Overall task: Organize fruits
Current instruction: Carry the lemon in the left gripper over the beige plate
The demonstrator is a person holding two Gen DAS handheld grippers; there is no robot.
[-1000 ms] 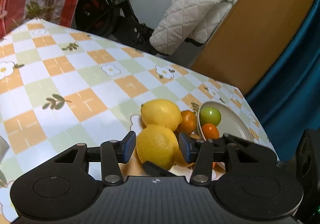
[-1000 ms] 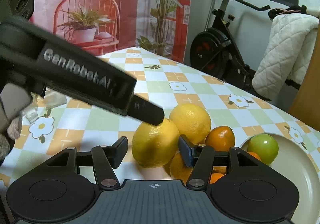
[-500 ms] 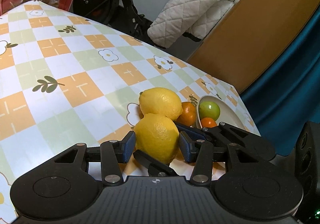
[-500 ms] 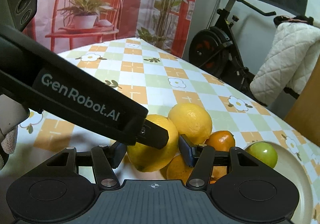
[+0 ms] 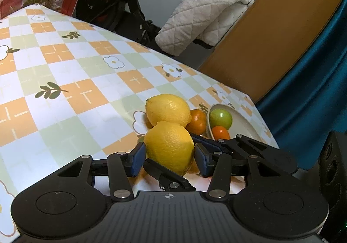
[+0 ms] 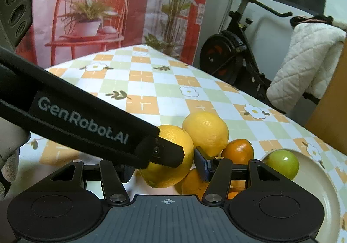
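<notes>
**Both grippers meet at the near lemon**

The left gripper has its pads pressed to either side of the near lemon, gripping it. In the right wrist view that gripper's body crosses in front, hiding part of the lemon and the right gripper's left pad; whether those jaws touch the fruit cannot be told. The skin is yellow and pebbled. Behind sit a second lemon and a mandarin on the checked tablecloth. The cream bowl, cut off at the frame edge, holds a green apple.
</notes>
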